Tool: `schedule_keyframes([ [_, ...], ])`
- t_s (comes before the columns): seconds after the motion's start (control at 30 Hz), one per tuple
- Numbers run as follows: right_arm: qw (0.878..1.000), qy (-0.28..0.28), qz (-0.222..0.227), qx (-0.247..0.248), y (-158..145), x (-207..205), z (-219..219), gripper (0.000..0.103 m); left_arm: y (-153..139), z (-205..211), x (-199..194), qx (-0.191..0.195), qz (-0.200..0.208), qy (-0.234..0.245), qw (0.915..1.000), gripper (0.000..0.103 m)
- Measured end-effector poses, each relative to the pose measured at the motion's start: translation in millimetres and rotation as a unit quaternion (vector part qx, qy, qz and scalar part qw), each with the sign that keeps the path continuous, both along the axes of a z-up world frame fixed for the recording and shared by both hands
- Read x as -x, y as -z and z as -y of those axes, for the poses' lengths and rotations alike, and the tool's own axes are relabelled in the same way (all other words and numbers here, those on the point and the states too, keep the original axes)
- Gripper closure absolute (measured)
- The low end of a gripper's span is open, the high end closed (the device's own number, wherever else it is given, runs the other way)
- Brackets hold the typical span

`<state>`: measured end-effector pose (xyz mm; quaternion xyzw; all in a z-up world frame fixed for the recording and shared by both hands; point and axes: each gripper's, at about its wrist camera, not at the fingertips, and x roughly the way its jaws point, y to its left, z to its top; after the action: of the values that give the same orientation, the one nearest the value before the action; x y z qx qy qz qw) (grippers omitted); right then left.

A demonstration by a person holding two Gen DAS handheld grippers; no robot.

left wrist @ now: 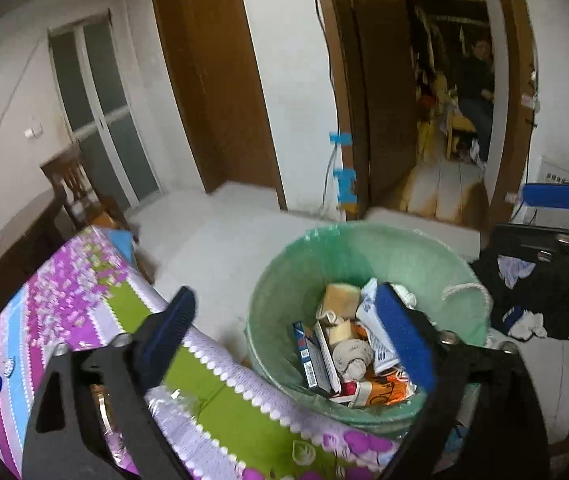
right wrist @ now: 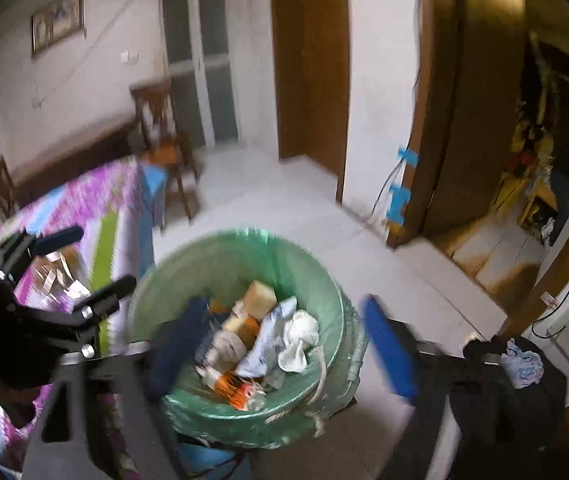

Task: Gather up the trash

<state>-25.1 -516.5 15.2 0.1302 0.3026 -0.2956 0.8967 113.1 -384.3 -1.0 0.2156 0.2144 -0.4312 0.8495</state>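
Both tools are over the bin (left wrist: 368,264) right now, the one with the green liner sitting on the floor just beside the bench (left wrist: 96,304). Left tool (left wrist: 292,332) is spread wide with nothing between its fingers, and the right tool (right wrist: 284,344) is the same, wide apart and empty.

The trash (right wrist: 260,336) (boxes, wrappers, crumpled tissue) is piled inside the bin already, fairly high I'd say.

My worry: there's a crinkly wrapper (right wrist: 54,280) on the bench close to the edge, near the left tool. A sloppy grab could knock it to the floor. Also the right view is blurry, so I could easily clip the bin rim and tip it.
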Motion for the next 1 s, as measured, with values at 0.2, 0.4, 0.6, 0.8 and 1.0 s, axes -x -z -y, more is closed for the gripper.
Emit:
schedule_keyframes([
  [0.2,0.992,0.078,0.074,0.072,-10.9,63.0,-53.8,0.004,-21.7,-43.5,31.0,0.073,0.026,0.003,0.9970,0.006],
  [0.4,0.985,0.111,0.078,0.103,-2.3,88.0,-84.4,0.004,-28.7,-74.4,49.0,0.101,0.010,0.023,0.9946,0.006],
  [0.6,0.983,0.114,0.101,0.104,19.3,112.0,-105.8,0.004,-16.6,-91.3,64.0,0.080,0.011,0.010,0.9967,0.006],
  [0.8,0.983,0.116,0.085,0.117,25.8,109.4,-118.1,0.004,-8.9,-103.8,74.5,0.075,-0.014,0.029,0.9966,0.006],
  [1.0,0.981,0.127,0.084,0.116,25.5,107.5,-117.6,0.004,-2.2,-110.6,73.0,0.084,-0.033,0.010,0.9958,0.006],
])
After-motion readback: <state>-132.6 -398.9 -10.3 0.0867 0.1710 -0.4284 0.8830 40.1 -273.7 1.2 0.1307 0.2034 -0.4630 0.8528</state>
